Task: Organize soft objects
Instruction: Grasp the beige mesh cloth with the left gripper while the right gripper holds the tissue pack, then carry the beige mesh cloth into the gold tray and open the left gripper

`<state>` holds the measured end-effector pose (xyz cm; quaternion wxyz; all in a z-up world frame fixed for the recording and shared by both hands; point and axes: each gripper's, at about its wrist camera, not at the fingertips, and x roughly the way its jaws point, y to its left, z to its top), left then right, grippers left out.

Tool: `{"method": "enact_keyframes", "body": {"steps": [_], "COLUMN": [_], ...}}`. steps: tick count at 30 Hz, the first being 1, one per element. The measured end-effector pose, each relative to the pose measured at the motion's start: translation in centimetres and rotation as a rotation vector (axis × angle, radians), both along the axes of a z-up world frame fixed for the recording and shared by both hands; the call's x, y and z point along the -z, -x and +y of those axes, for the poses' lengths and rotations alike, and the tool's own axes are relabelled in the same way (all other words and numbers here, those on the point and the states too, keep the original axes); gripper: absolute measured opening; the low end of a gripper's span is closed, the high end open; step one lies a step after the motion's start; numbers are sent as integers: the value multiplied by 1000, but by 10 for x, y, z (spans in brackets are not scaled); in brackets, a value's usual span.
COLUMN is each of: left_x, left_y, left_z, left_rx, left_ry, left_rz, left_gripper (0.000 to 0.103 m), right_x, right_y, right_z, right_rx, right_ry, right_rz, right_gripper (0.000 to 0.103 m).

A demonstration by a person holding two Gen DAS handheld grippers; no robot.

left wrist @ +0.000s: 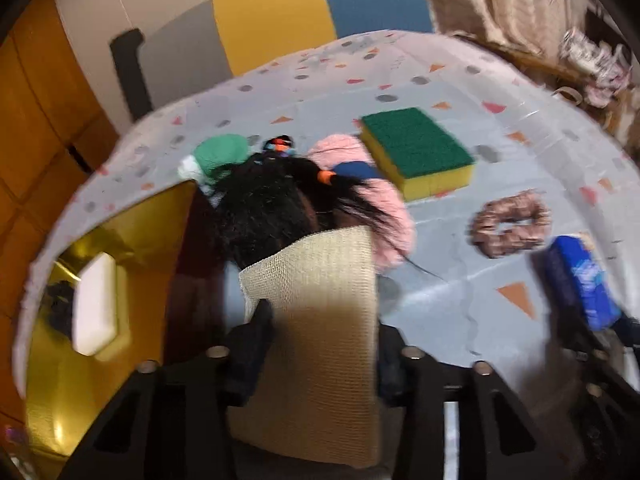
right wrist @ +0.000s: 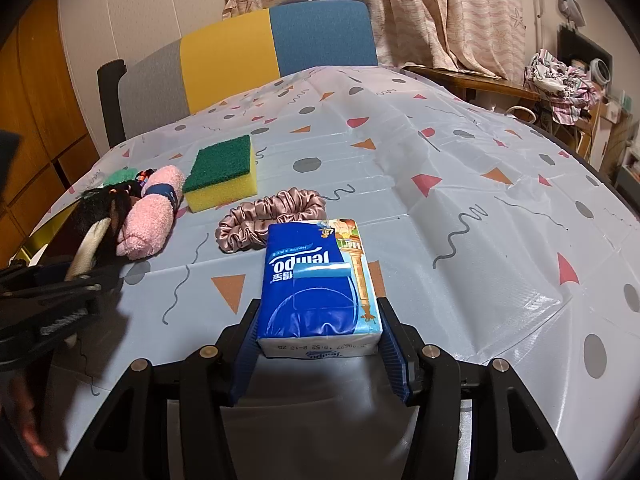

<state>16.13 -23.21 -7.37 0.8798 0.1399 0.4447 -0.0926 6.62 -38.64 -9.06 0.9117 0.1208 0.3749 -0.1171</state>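
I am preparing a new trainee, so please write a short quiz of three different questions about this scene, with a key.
1. True or false: the right gripper is shut on the blue tissue pack.
2. Multiple choice: which thing lies just beyond the tissue pack on the tablecloth? A) the scrubbing sponge B) the pink satin scrunchie C) the pink rolled towel
3. Fill in: the left gripper holds a beige mesh ____ between its fingers.

Key: 1 true. 2 B. 3 cloth; the beige mesh cloth is blurred in the left wrist view, so its exact kind is not clear.
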Motion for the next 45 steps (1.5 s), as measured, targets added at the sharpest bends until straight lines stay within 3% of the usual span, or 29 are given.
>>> {"method": "enact_keyframes", "body": {"steps": [3,8,13,18,21,32,45], "left_x": [-3,-25,-26,-27,-32,-53,-72], "left_y": [11,35,42,42,38,42,54], "left_z": [0,17,28,34,42,76,149], "left_rx": [44,136,148,149,150,123,69], "left_ry": [41,333,445,477,550,686,736], "left_rz": [11,52,124,125,154,162,116], "left_gripper": [32,24,22,19,15,15,15], "right_x": [0,-1,-1,-1,-1,0,1], "right_y": [0,0,1,1,1,0,-1], "right_z": [0,-1,-1,-1,-1,0,2], "right_rx": [0,0,1,1,1,1,4], "right_ry": [-1,-8,-11,-14,-16,-13,15], "right_rz": [0,-5,-6,-8,-9,-8,6], "right_gripper": [55,55,55,55,55,55,55]}}
